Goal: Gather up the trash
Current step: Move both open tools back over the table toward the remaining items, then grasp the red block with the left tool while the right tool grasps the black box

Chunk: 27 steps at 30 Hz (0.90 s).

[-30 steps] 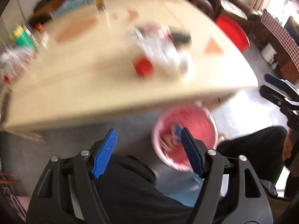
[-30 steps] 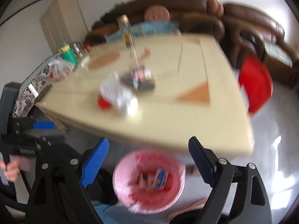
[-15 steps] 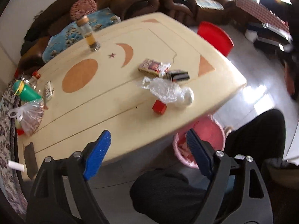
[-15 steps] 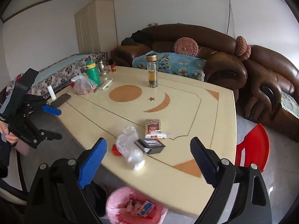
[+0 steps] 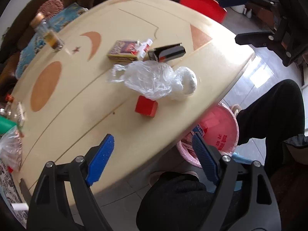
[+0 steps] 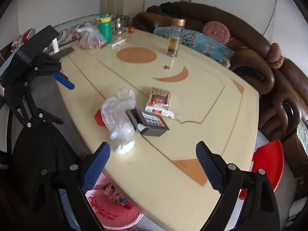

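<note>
A crumpled clear plastic bag (image 5: 152, 81) with a white wad in one end lies near the middle of the left wrist frame on the cream table (image 5: 80, 100), overlapping a small red box (image 5: 146, 106) on its lower side. Just above it sit an open black cigarette pack (image 5: 167, 53) and a patterned cigarette pack (image 5: 125, 50). A pink trash bin (image 5: 217, 134) lined with a printed pink bag stands under the table edge at lower right; in the right wrist view the bin (image 6: 107, 209) holds a few small cartons. The left gripper (image 5: 152, 157) hangs at the frame's bottom, jaws spread wide and empty, with the bag well above it. The right gripper (image 6: 153, 165) is likewise wide and empty, the bag (image 6: 120, 115) just above its left finger. A glass bottle (image 6: 175, 36) stands at upper centre, a green bottle (image 6: 105, 27) and a knotted bag of snacks (image 6: 90, 38) at upper left.
</note>
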Motion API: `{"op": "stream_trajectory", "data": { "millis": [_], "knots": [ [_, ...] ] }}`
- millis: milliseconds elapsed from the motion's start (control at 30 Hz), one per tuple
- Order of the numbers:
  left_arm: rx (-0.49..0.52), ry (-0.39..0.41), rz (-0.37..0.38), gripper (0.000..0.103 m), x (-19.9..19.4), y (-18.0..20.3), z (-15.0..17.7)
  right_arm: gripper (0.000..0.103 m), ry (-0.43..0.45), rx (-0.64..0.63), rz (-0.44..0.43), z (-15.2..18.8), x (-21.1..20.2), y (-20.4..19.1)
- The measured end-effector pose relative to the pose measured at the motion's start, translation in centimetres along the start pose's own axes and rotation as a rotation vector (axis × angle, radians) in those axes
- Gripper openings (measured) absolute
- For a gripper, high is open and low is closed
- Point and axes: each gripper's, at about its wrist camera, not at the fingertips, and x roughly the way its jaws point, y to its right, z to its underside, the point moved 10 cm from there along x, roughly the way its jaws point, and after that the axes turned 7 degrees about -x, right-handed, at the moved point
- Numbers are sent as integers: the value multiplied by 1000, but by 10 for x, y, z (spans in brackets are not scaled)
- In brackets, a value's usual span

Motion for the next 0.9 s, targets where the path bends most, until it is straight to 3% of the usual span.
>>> {"op": "stream_trajectory", "data": {
  "millis": [300, 733, 900],
  "knots": [
    [14, -76, 58, 81, 38, 3, -10, 88, -19, -1, -54, 5, 34, 13],
    [2, -125, 111, 81, 68, 1, -16, 88, -43, -57, -92, 15, 76, 12],
    [8, -116, 138, 81, 70, 3, -14, 88, -10, -150, -65, 11, 90, 7]
  ]
}}
